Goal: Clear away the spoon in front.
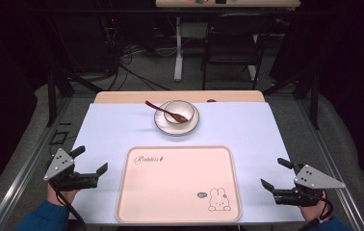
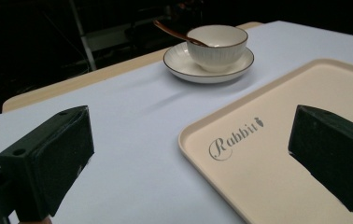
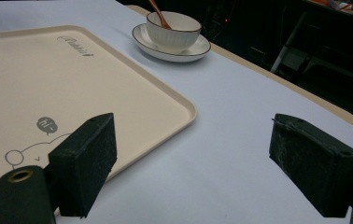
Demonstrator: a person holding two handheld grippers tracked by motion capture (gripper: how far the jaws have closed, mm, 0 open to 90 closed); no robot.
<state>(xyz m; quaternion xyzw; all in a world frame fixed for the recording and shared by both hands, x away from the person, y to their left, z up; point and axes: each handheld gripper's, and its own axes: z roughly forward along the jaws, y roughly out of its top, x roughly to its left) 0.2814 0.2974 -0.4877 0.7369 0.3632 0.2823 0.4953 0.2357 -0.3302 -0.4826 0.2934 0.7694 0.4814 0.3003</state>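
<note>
Two black claws, one per hand. Left claw (image 1: pixel 89 161): blocky black jaws, grey three-cornered plate (image 1: pixel 58 162) on top dotted with small dark holes, black cable (image 1: pixel 69 208) trailing back past a blue sleeve (image 1: pixel 43 216). Right claw (image 1: pixel 276 174): same black build, same grey plate (image 1: pixel 316 177), dark cable (image 1: pixel 325 211) looping by the hand, a sliver of blue sleeve (image 1: pixel 336 224) at the wrist. Up close, matte, faintly speckled jaw pads; round screw holes in the jaw blocks; scuffed pale marks on one right jaw.

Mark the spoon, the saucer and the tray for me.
spoon (image 1: pixel 157 106), high view, on its handle.
saucer (image 2: pixel 179 64), left gripper view, on its bare left rim.
tray (image 3: pixel 118 88), right gripper view, on its bare floor.
</note>
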